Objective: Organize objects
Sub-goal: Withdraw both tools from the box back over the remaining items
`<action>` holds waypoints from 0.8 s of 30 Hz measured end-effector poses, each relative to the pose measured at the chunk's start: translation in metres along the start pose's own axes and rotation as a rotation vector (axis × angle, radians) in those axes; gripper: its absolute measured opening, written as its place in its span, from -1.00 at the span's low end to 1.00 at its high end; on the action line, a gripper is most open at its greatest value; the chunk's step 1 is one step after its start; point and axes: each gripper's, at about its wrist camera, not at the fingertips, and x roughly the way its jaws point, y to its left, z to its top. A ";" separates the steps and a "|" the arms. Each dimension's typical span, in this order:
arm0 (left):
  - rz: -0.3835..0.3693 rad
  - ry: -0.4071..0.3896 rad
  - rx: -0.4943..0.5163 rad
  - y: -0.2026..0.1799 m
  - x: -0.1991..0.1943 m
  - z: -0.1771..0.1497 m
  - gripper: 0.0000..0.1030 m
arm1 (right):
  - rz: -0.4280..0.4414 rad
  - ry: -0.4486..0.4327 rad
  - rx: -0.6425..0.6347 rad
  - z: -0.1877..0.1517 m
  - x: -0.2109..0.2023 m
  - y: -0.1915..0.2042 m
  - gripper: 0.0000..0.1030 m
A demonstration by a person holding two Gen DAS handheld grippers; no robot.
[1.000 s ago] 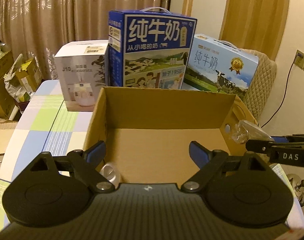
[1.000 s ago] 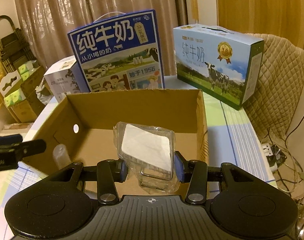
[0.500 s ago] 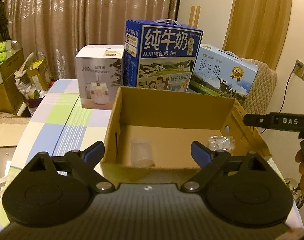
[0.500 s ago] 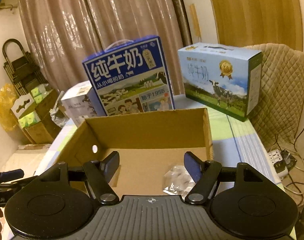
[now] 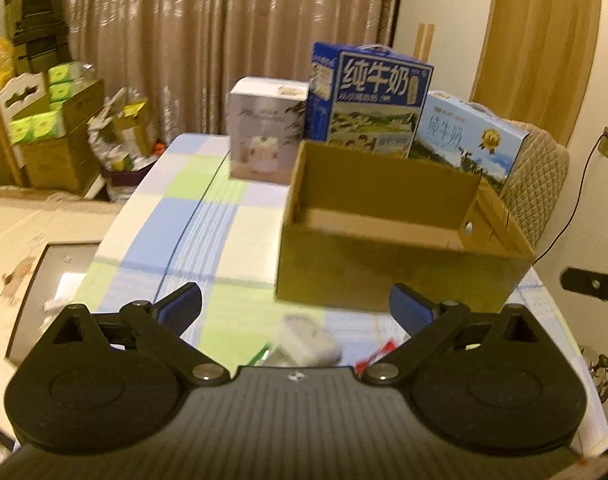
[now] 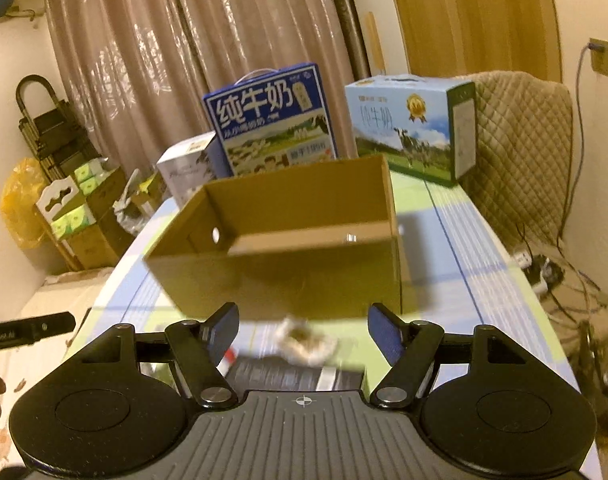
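An open brown cardboard box (image 5: 392,276) (image 6: 288,276) stands on the checked tablecloth (image 5: 176,216). What lies inside it is hidden behind its near wall. My left gripper (image 5: 296,308) hangs short of the box, its jaws opening wide with nothing between them. Below it lie a small white packet (image 5: 308,344) and a red wrapper (image 5: 378,354). My right gripper (image 6: 302,330) is open and empty on the near side of the box, above a crumpled pale packet (image 6: 304,344) and a dark flat package (image 6: 288,374).
Behind the box stand a dark blue milk carton (image 5: 374,98), a light blue milk carton (image 5: 468,142) and a white boxed appliance (image 5: 264,136). A quilted chair (image 6: 520,148) is at the right. Cartons are stacked on the floor at the left (image 5: 44,136). Cables and a power strip (image 6: 540,268) lie on the floor.
The right gripper let go of a clear-wrapped packet into the box. Both grippers drew back from over the box to its near side, and items on the cloth came into view.
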 end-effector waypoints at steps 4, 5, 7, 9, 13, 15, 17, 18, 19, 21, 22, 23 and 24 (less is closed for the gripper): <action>0.021 0.026 -0.042 0.015 -0.024 -0.024 0.93 | -0.012 0.013 -0.030 -0.026 -0.023 0.006 0.33; 0.025 0.032 -0.048 0.019 -0.030 -0.029 0.93 | -0.016 0.017 -0.036 -0.031 -0.027 0.007 0.33; 0.034 0.045 -0.061 0.023 -0.039 -0.040 0.94 | -0.022 0.026 -0.068 -0.040 -0.034 0.010 0.33; 0.039 0.058 -0.077 0.028 -0.047 -0.052 0.95 | -0.023 0.034 -0.111 -0.048 -0.037 0.012 0.33; 0.037 0.095 -0.078 0.029 -0.058 -0.073 0.95 | -0.015 0.045 -0.148 -0.056 -0.042 0.015 0.33; 0.031 0.108 -0.075 0.028 -0.061 -0.079 0.95 | -0.010 0.046 -0.164 -0.057 -0.045 0.018 0.33; 0.027 0.113 -0.073 0.027 -0.064 -0.084 0.95 | -0.008 0.047 -0.180 -0.058 -0.046 0.021 0.33; 0.025 0.115 -0.073 0.026 -0.065 -0.086 0.95 | -0.006 0.048 -0.183 -0.058 -0.046 0.021 0.33; 0.022 0.117 -0.074 0.026 -0.066 -0.087 0.95 | -0.003 0.050 -0.184 -0.059 -0.046 0.021 0.33; 0.017 0.120 -0.080 0.025 -0.068 -0.089 0.95 | -0.003 0.053 -0.185 -0.060 -0.046 0.020 0.33; 0.014 0.122 -0.083 0.025 -0.068 -0.089 0.95 | -0.004 0.056 -0.186 -0.060 -0.046 0.020 0.33; 0.011 0.124 -0.085 0.025 -0.068 -0.089 0.95 | -0.005 0.060 -0.187 -0.061 -0.045 0.020 0.33; 0.008 0.126 -0.087 0.024 -0.068 -0.090 0.95 | -0.005 0.063 -0.189 -0.062 -0.045 0.019 0.33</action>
